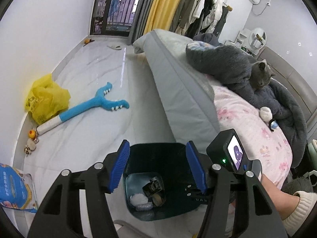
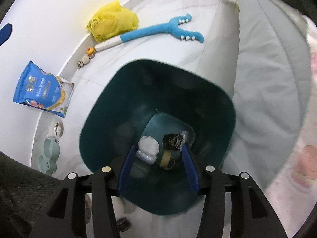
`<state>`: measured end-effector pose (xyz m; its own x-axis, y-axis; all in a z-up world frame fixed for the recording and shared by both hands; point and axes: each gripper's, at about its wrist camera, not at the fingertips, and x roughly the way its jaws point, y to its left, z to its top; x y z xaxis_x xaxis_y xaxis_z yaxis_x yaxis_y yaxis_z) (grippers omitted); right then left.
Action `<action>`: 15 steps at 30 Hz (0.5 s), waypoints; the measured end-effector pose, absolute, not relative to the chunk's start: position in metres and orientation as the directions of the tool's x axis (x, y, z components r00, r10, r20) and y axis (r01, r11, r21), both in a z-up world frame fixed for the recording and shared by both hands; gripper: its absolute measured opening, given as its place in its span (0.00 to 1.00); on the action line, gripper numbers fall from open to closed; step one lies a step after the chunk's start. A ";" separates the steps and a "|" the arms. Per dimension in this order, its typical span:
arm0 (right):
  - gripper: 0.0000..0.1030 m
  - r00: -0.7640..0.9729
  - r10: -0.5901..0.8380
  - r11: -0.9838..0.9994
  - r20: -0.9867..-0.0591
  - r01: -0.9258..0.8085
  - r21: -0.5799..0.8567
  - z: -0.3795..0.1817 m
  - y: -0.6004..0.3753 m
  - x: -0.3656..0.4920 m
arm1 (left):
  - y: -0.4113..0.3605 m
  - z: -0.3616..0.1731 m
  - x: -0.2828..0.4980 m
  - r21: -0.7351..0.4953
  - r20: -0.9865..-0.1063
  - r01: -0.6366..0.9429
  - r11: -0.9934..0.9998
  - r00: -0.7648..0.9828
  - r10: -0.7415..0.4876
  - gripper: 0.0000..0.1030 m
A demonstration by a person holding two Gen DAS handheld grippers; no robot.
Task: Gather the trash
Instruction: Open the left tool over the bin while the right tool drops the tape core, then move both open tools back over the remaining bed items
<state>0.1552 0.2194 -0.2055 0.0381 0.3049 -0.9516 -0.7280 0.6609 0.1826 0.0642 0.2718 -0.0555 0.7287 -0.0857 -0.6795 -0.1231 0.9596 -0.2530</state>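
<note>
A dark teal trash bin (image 2: 103, 107) stands on the white floor beside the bed. At its bottom lie a crumpled white tissue (image 2: 148, 144), a black wrapper (image 2: 172, 141), a scrap of bubble wrap (image 2: 146, 157) and a tape roll (image 2: 166, 160). My right gripper (image 2: 158, 146) points steeply down into the bin's mouth, open, with nothing between its blue pads. My left gripper (image 1: 157, 144) hovers above the bin (image 1: 178, 158), also open and holding nothing. In the left wrist view the same tissue (image 1: 138, 199) and wrapper (image 1: 152, 186) show inside.
A yellow plastic bag (image 1: 47, 97) and a blue plush toy (image 1: 95, 105) lie on the floor by the wall. A blue pet food bag (image 2: 43, 91) leans there too. The bed (image 1: 188, 99) with a grey cat (image 1: 261, 75) runs along the right.
</note>
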 end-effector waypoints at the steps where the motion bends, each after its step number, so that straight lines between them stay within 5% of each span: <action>1: 0.53 0.046 0.319 0.660 -0.946 -0.728 0.187 -0.199 0.217 0.156 | 0.268 -0.051 0.066 -0.242 -0.674 -0.117 0.963 0.734 -0.081 0.60; 15: 0.68 0.182 0.457 0.655 -0.871 -0.731 0.191 -0.119 0.163 0.164 | 0.219 -0.008 0.084 -0.218 -0.602 -0.036 0.975 0.791 -0.105 0.70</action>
